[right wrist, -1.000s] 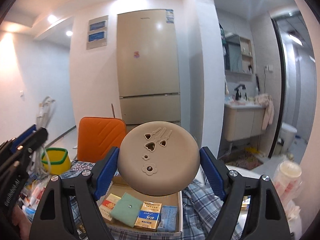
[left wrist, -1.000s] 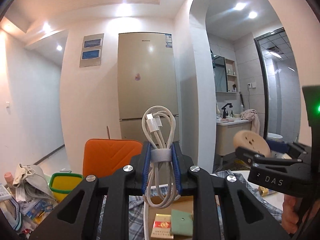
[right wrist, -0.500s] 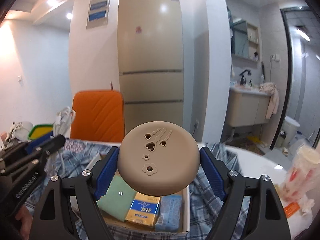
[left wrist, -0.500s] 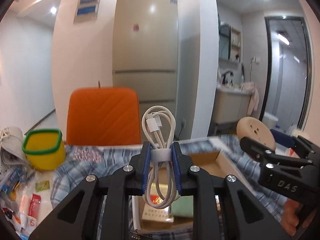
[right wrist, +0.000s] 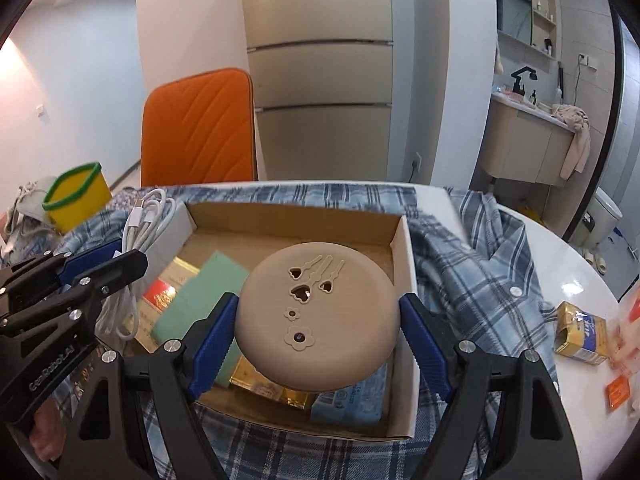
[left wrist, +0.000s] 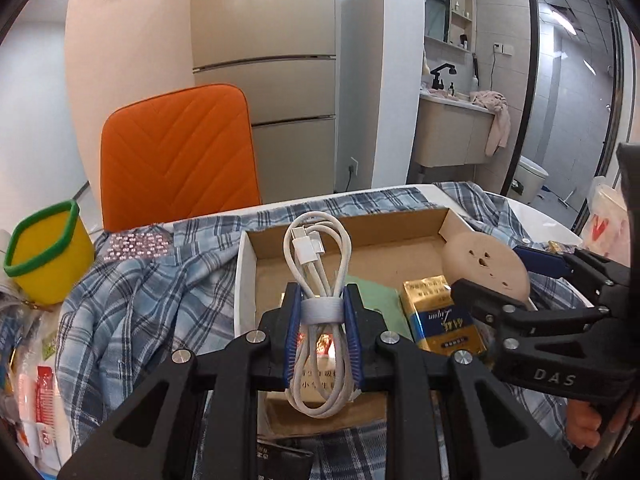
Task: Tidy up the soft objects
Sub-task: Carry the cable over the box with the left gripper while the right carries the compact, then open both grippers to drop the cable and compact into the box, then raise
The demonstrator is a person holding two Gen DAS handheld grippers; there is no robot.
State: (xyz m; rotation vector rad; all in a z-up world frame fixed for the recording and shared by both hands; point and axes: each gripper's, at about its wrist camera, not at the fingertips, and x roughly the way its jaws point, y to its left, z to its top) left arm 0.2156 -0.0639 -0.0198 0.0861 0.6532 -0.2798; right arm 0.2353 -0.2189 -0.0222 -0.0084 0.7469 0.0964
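So the left gripper [left wrist: 322, 328] is clamped tight on a coiled white USB cable [left wrist: 319, 280], and the right gripper [right wrist: 318, 332], stamped "DAS" on its side, has its jaws pinched around a beige round pad [right wrist: 316, 316] with heart and flower cutouts. Both hang just over the open cardboard box [right wrist: 402, 248] on the plaid shirt [right wrist: 472, 264]. In the box, a gold pack [left wrist: 442, 320] reads "Liqun", next to a green pad [right wrist: 200, 296] and a blue tissue pack [right wrist: 352, 400]; the left gripper says "GenRobot.AI".

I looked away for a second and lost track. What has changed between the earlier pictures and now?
Both grippers tipped down and came in over the cardboard box; earlier they faced the fridge, with only a sliver of the box showing. Nothing was let go: the left gripper stays shut on the white cable, and the right gripper on the beige round pad. The packets inside the box look unmoved.
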